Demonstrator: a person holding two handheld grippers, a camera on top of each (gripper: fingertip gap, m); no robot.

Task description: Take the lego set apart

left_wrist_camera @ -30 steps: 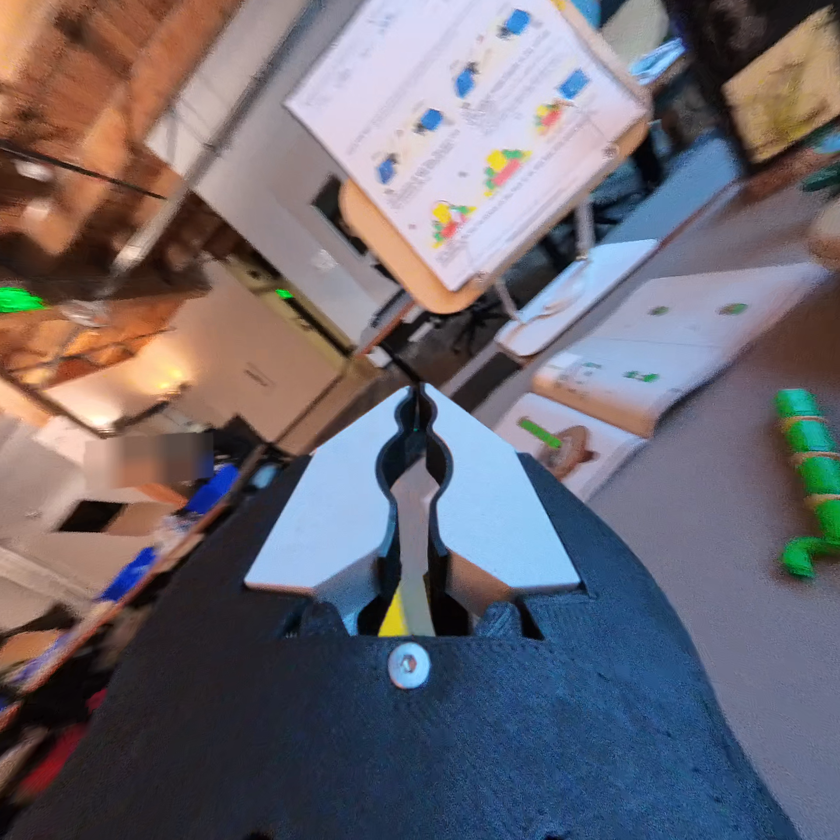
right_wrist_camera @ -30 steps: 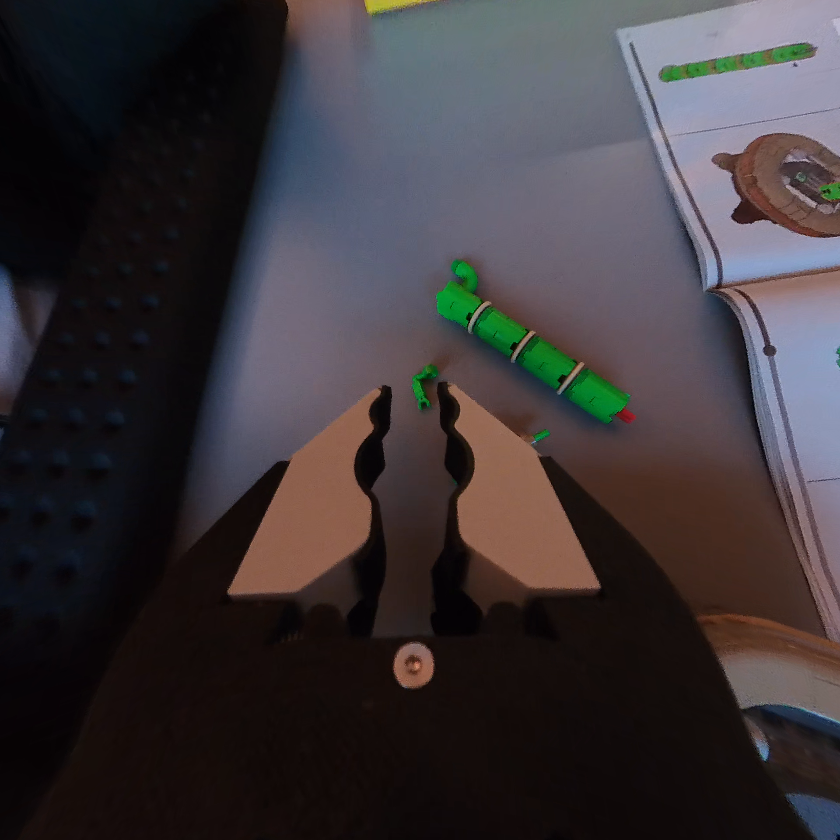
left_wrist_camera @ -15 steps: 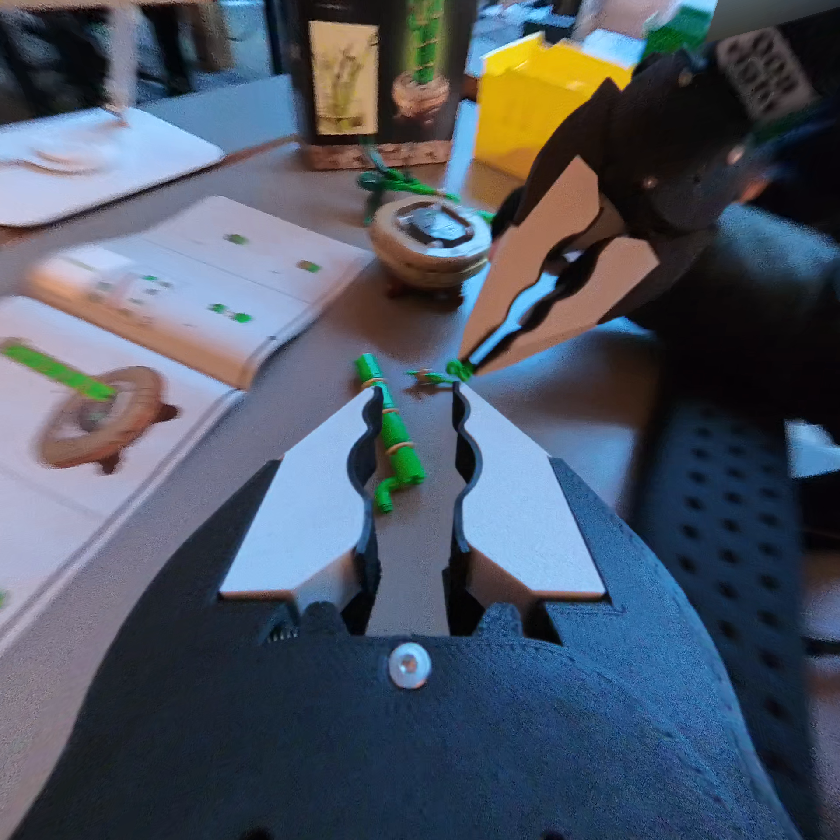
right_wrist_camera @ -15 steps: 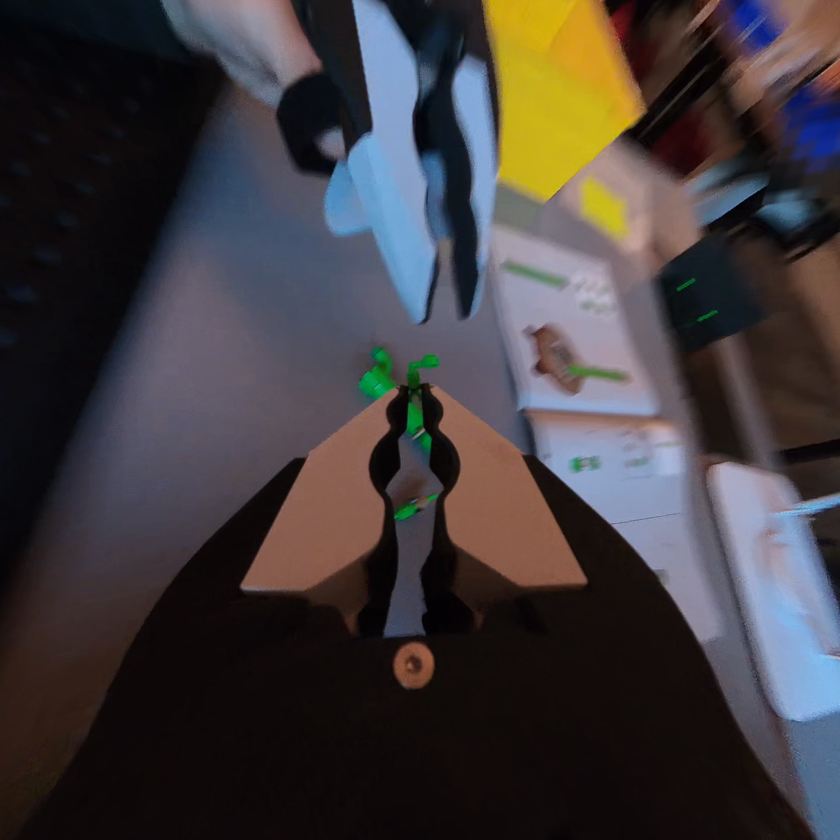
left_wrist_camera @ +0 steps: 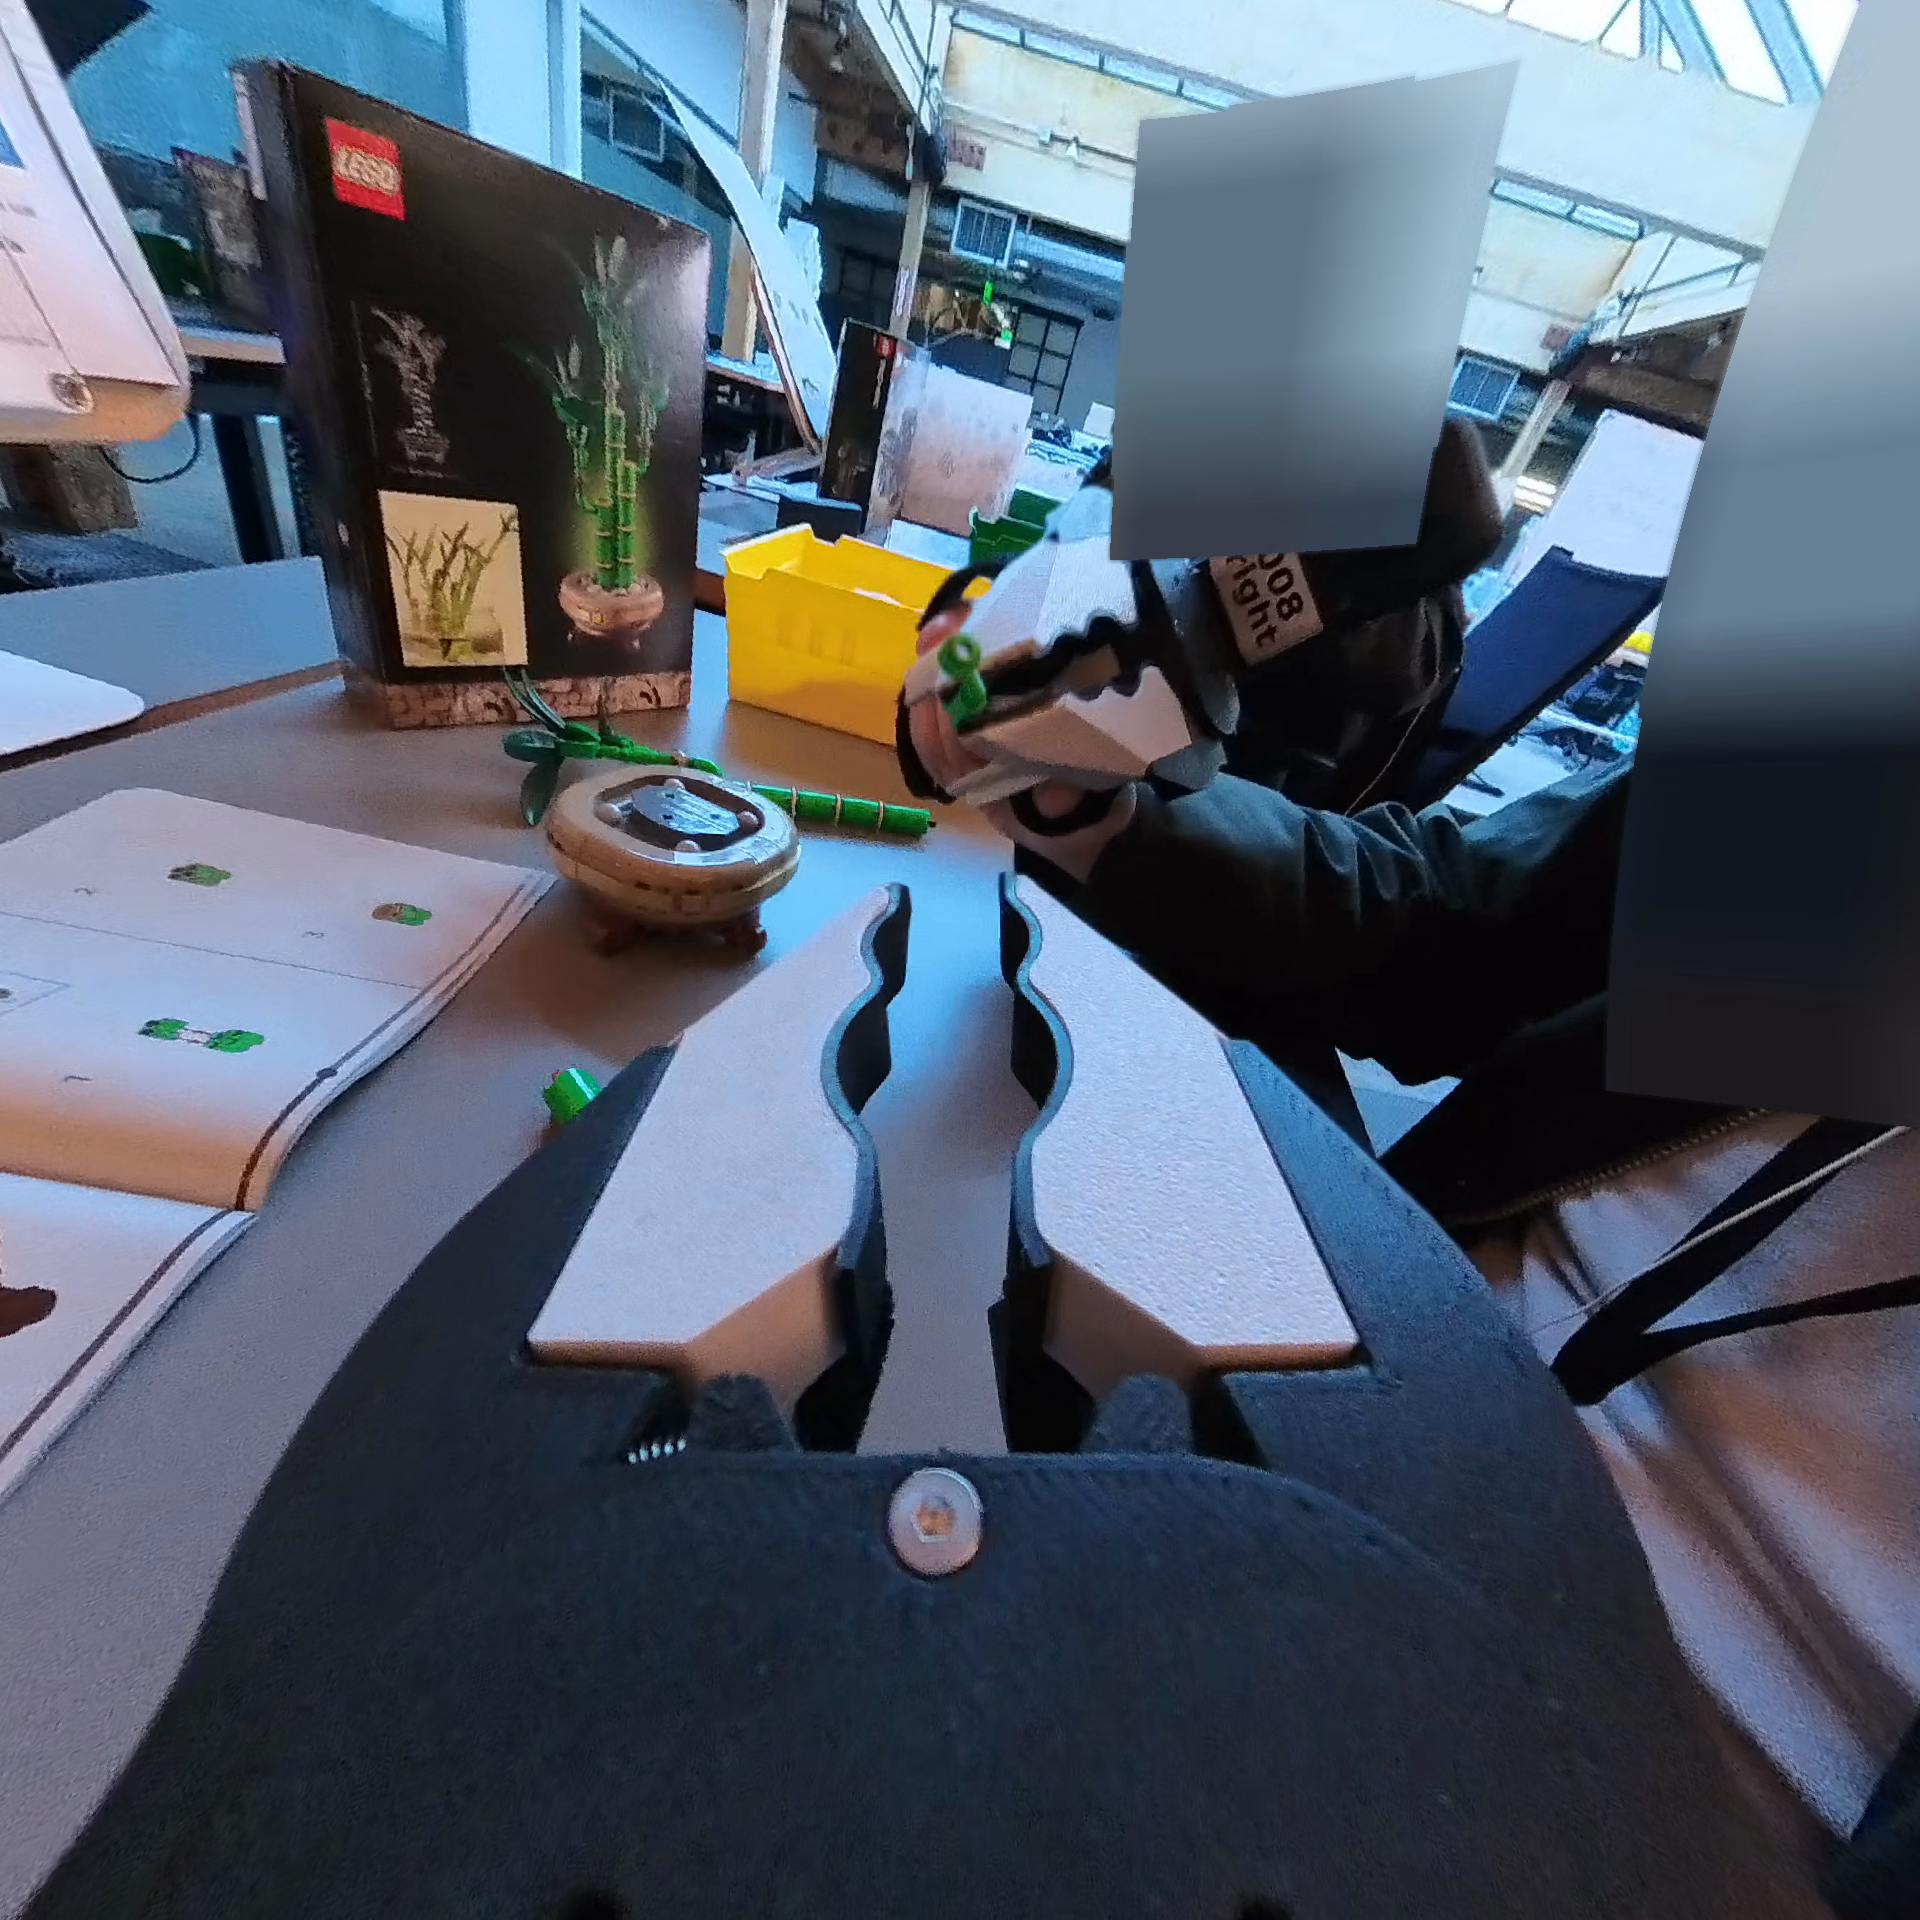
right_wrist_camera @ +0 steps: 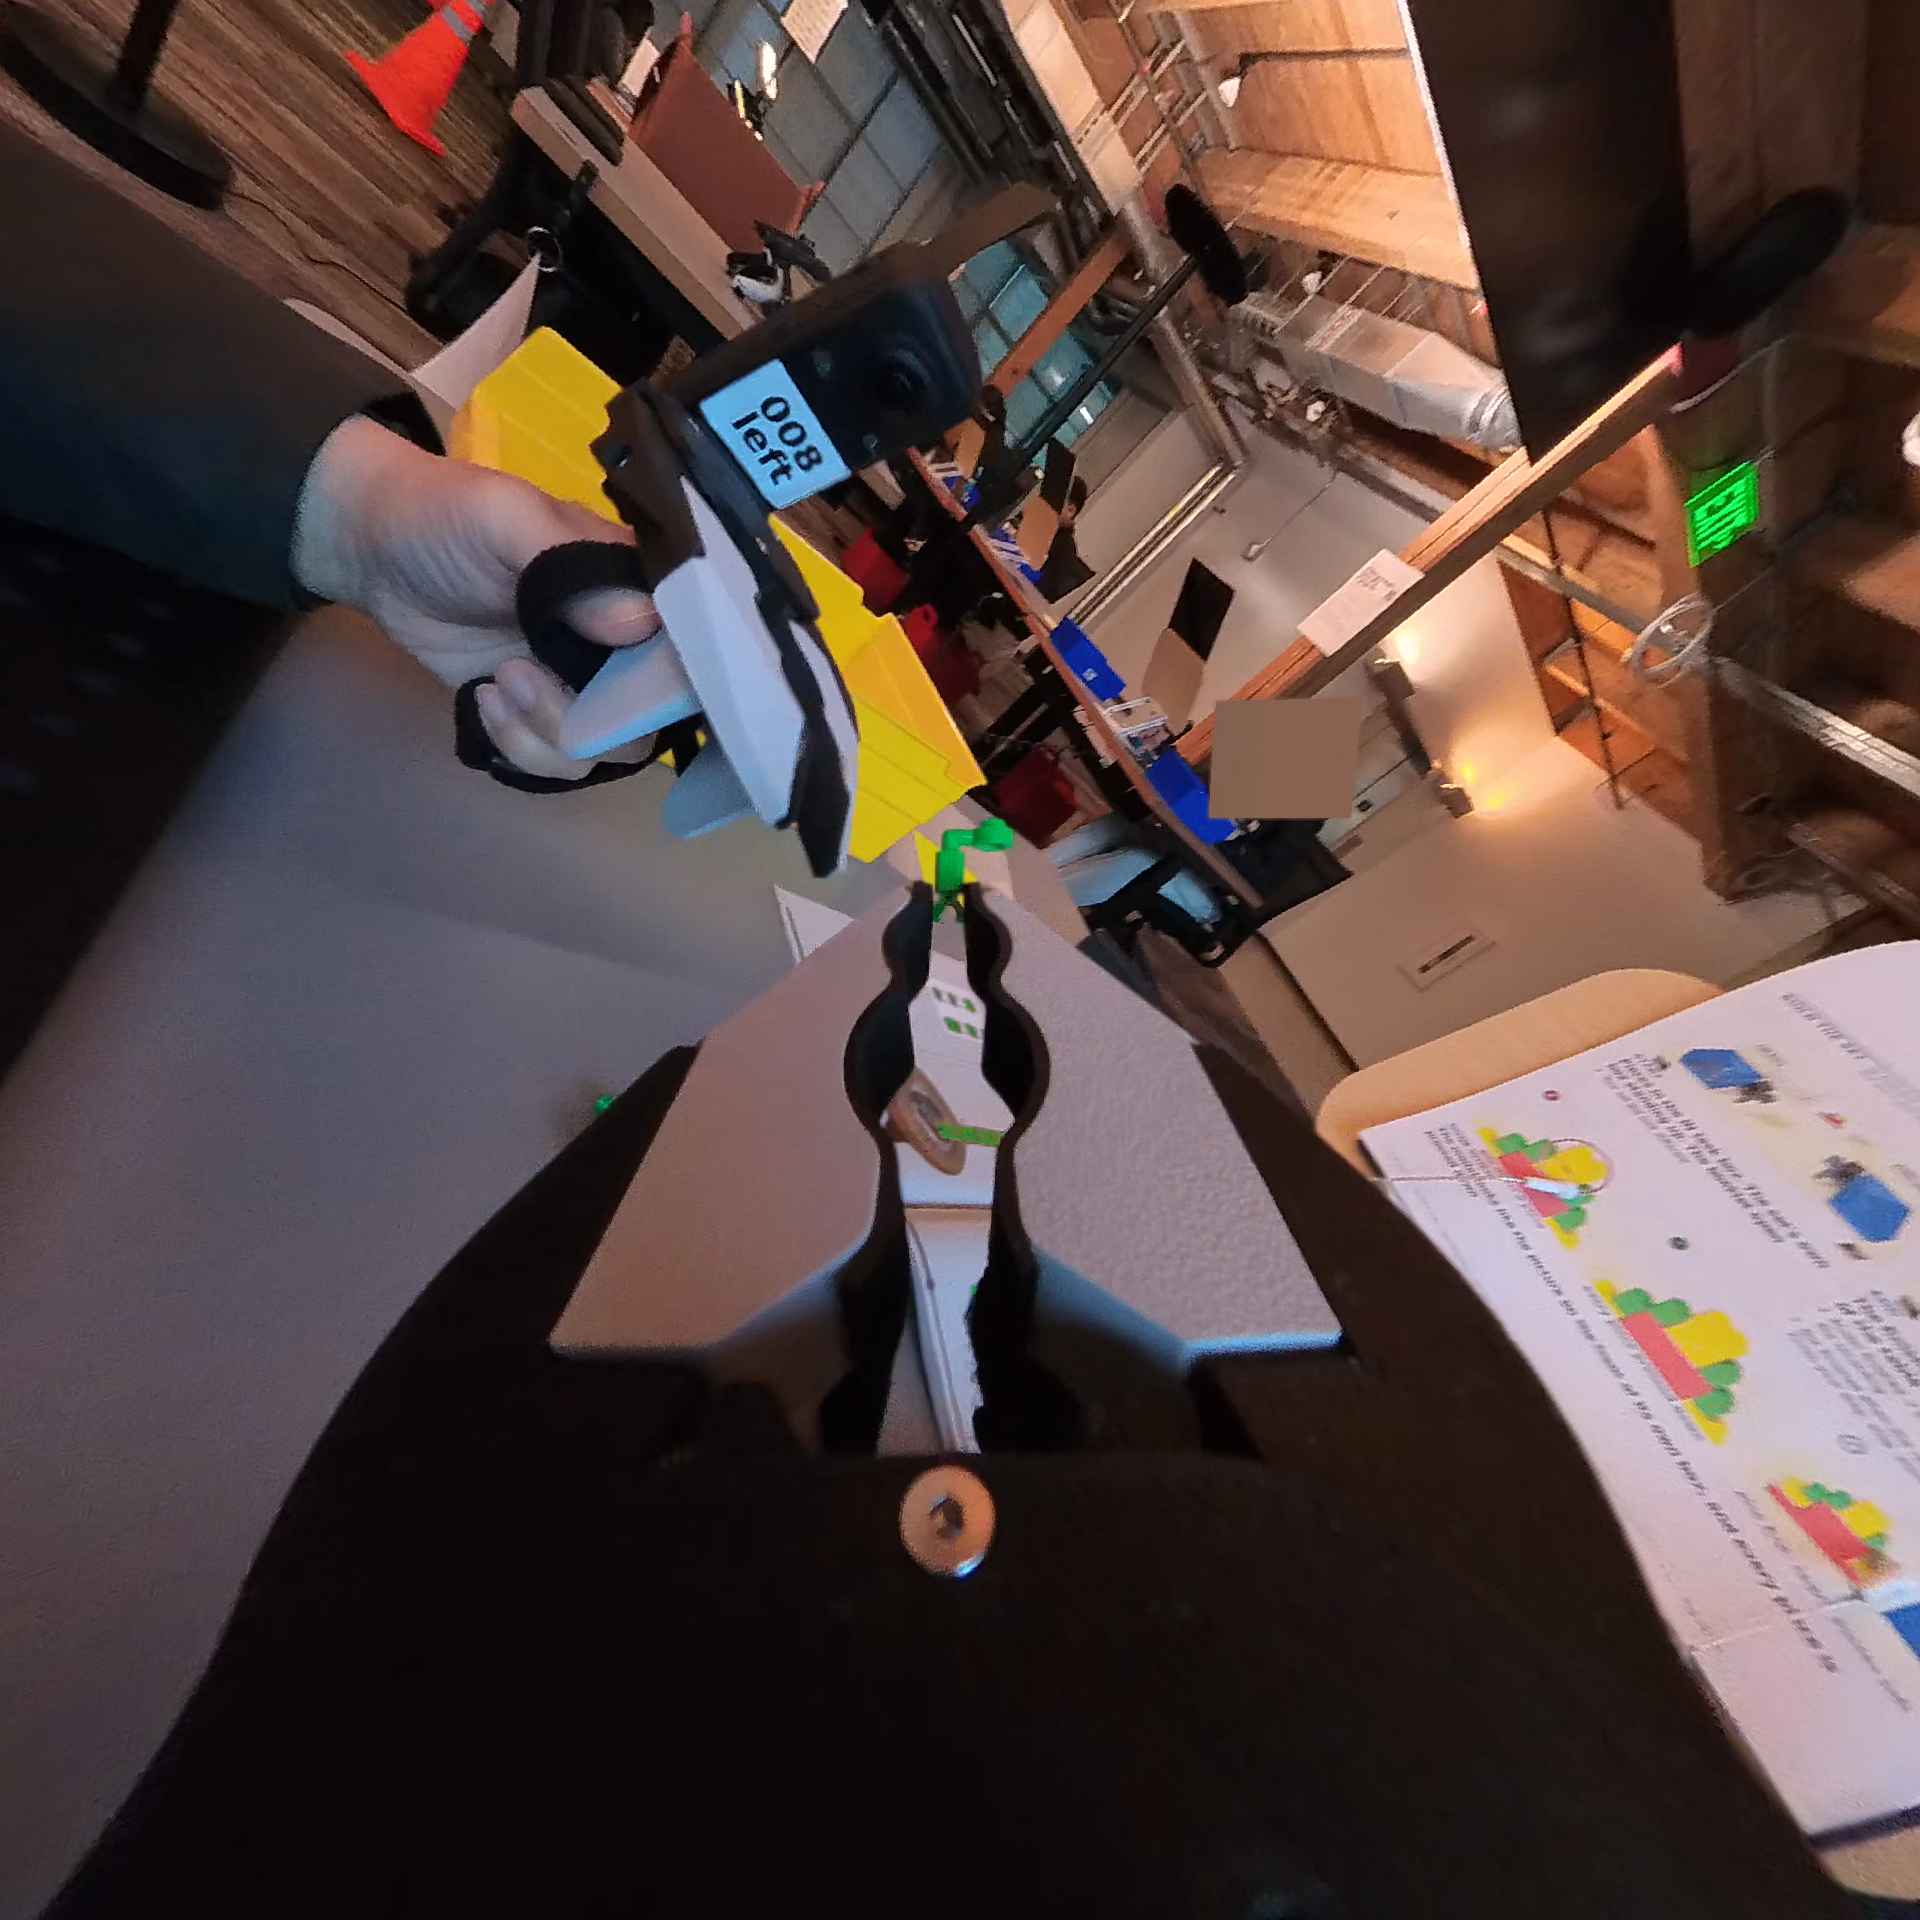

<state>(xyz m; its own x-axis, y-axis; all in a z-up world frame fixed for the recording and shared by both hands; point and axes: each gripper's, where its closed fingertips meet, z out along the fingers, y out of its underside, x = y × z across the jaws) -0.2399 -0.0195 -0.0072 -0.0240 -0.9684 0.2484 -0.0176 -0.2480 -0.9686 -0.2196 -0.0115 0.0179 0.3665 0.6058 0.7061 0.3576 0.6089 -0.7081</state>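
Observation:
My right gripper (right_wrist_camera: pixel 940 906) is shut on a small green hooked lego piece (right_wrist_camera: pixel 961 857) and holds it in the air above the table; it also shows in the left wrist view (left_wrist_camera: pixel 961 675). My left gripper (left_wrist_camera: pixel 954 899) is open and empty, low over the grey table (left_wrist_camera: pixel 582 997). It hangs just left of the held piece in the right wrist view (right_wrist_camera: pixel 821 831). A tan lego pot base (left_wrist_camera: pixel 670 842) stands ahead of it. Green bamboo stalks (left_wrist_camera: pixel 842 805) lie behind the pot. A bit of green lego (left_wrist_camera: pixel 569 1091) shows beside my left finger.
An open instruction booklet (left_wrist_camera: pixel 208 966) lies on the left. The black lego box (left_wrist_camera: pixel 488 416) and a yellow bin (left_wrist_camera: pixel 821 634) stand at the back. A person's dark sleeve (left_wrist_camera: pixel 1299 914) is on the right. A printed sheet on a board (right_wrist_camera: pixel 1662 1299) is at the right. Only a small space, under 4 cm, lies between the two pairs of fingers.
My right gripper shut on the small green piece and lifted it off the table. My left gripper swung to face the table, opened, and the green stalk slid out of its fingers' gap.

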